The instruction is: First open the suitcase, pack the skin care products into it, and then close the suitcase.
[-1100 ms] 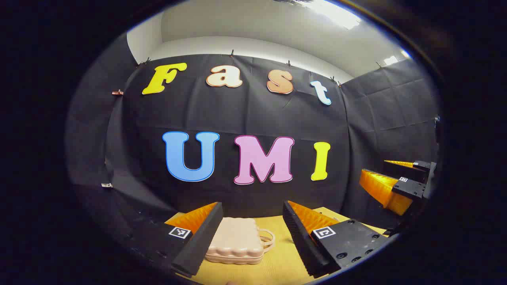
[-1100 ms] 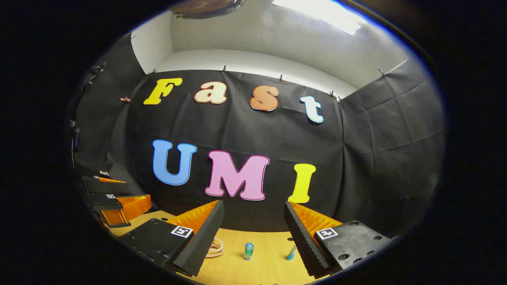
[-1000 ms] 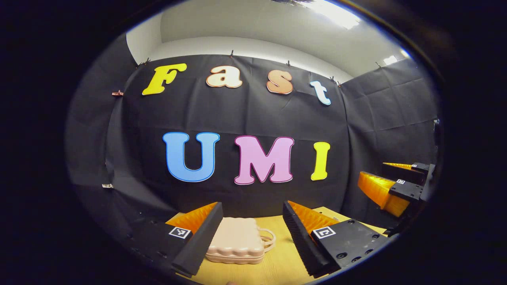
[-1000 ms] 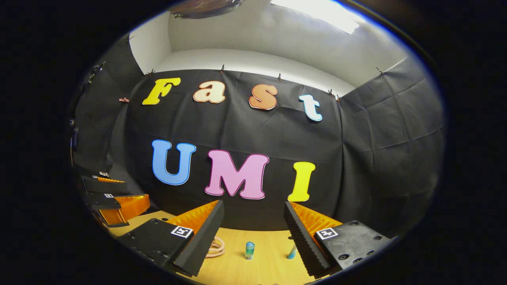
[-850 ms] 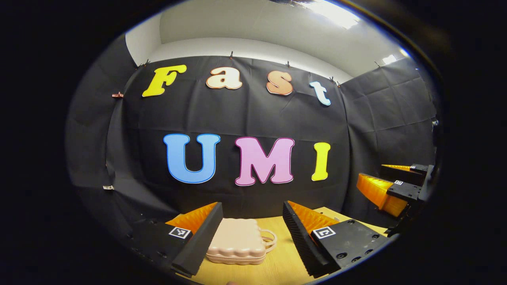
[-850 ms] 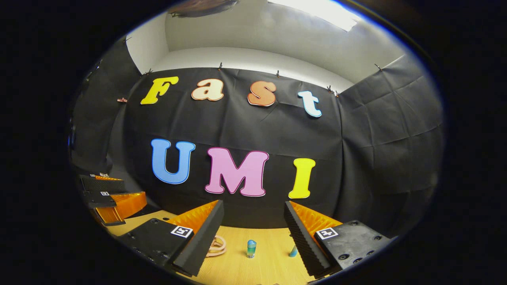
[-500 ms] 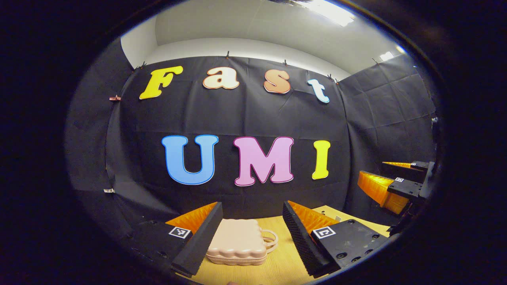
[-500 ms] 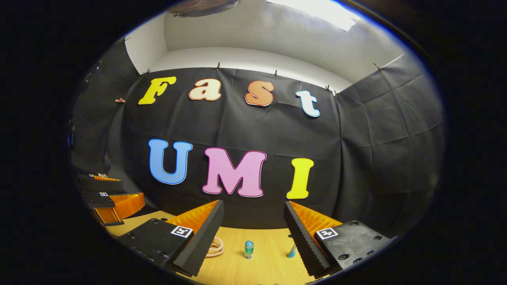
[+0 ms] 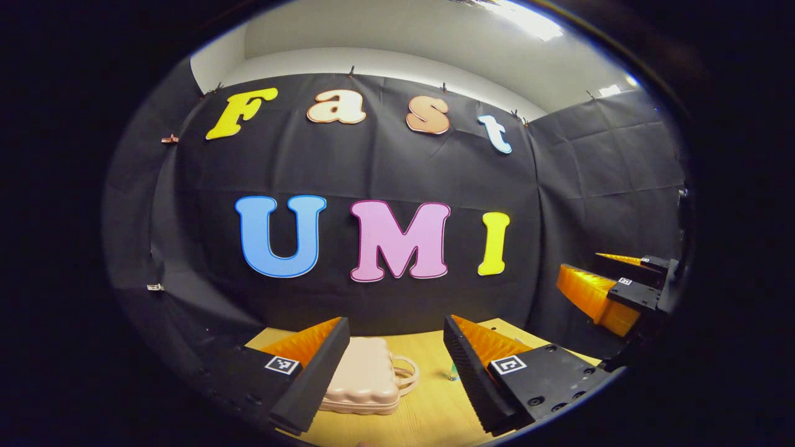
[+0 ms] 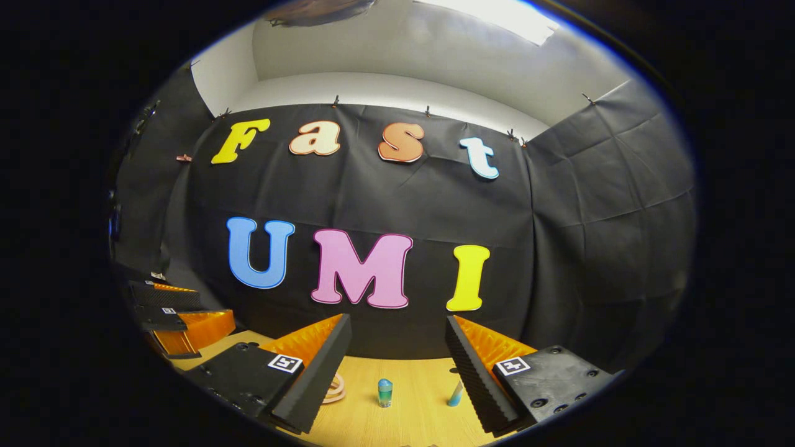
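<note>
In the left gripper view, the left gripper (image 9: pixel 394 366) hangs with fingers apart above a light wooden table (image 9: pixel 428 413); a closed pale pink ribbed plastic suitcase (image 9: pixel 362 380) lies low centre-left. In the right gripper view, the right gripper (image 10: pixel 397 366) is likewise spread, framing a small blue-green bottle (image 10: pixel 385 392) at bottom centre.

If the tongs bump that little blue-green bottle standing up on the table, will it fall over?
Probably. The bottle is narrow and stands upright on a small base on the smooth wooden table, so a nudge near its top would likely tip it. It looks round, so it might then roll.
</note>
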A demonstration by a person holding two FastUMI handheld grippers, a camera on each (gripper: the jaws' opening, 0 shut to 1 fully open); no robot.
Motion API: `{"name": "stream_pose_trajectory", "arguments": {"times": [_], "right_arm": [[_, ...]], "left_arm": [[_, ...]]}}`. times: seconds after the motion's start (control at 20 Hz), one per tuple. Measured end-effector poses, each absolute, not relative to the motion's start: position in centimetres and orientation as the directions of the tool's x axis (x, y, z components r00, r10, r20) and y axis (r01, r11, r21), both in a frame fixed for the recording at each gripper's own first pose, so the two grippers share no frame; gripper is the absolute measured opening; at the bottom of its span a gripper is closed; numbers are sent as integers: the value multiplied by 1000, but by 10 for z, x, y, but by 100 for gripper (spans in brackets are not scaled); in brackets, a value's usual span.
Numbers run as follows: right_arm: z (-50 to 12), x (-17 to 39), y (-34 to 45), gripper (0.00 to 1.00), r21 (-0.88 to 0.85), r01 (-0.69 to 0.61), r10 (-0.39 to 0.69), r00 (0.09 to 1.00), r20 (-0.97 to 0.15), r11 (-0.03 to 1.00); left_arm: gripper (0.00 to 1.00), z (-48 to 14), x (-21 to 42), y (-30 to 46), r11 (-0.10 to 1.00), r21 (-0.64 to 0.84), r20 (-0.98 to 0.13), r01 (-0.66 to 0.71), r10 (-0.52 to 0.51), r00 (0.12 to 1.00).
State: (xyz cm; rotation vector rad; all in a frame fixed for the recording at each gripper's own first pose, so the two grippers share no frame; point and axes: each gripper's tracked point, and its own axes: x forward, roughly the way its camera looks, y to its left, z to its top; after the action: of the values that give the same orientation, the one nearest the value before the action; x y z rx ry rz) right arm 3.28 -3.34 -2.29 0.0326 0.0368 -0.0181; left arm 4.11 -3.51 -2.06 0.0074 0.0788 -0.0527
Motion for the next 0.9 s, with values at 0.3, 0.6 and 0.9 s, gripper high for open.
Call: {"name": "stream_pose_trajectory", "arguments": {"times": [0.3,0.6,0.9], "right_arm": [[-39,63,-54,96,31,12,-10,999,-50,999],[-65,106,-84,96,36,11,-8,998,-64,999],[-113,146,-109,96,1,-21,21,994,-112,1000]], "left_arm": [[96,-50,87,-61,996,4,-143,90,-88,986],[96,-117,157,-87,993,-87,-303,81,-104,947],[96,-210,232,-107,995,-98,-486,38,-81,870]]}}
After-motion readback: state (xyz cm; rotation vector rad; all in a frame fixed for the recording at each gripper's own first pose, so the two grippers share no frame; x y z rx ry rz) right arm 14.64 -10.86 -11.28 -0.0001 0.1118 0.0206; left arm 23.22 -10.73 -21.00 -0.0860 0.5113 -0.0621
